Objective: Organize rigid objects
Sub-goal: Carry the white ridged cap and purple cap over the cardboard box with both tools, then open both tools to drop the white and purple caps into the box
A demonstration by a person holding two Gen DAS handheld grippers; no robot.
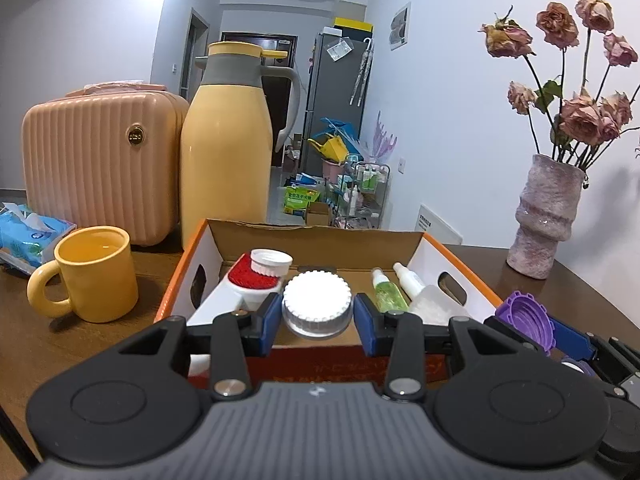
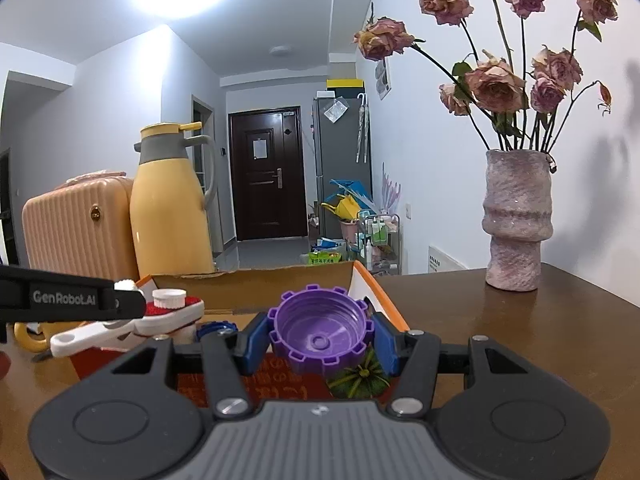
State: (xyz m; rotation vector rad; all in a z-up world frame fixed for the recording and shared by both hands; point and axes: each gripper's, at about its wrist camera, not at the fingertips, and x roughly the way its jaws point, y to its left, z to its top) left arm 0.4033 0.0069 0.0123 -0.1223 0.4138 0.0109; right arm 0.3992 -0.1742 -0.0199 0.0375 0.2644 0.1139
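Left tool (image 1: 318,314) clamps white cap (image 1: 317,304); right tool (image 2: 320,340) clamps purple cap (image 2: 320,330), seemingly above box (image 1: 304,236).

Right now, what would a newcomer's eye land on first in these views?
Each gripper grips a cap over the open cardboard box: the left gripper a white cap, the right gripper a purple cap. A yellow jug stands behind the box, and a vase of dried roses at right.

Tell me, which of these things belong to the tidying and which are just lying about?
Job: white cap in left tool; purple cap in right tool; box; bottles.
Lying about: mug, jug, case, vase, tissues.
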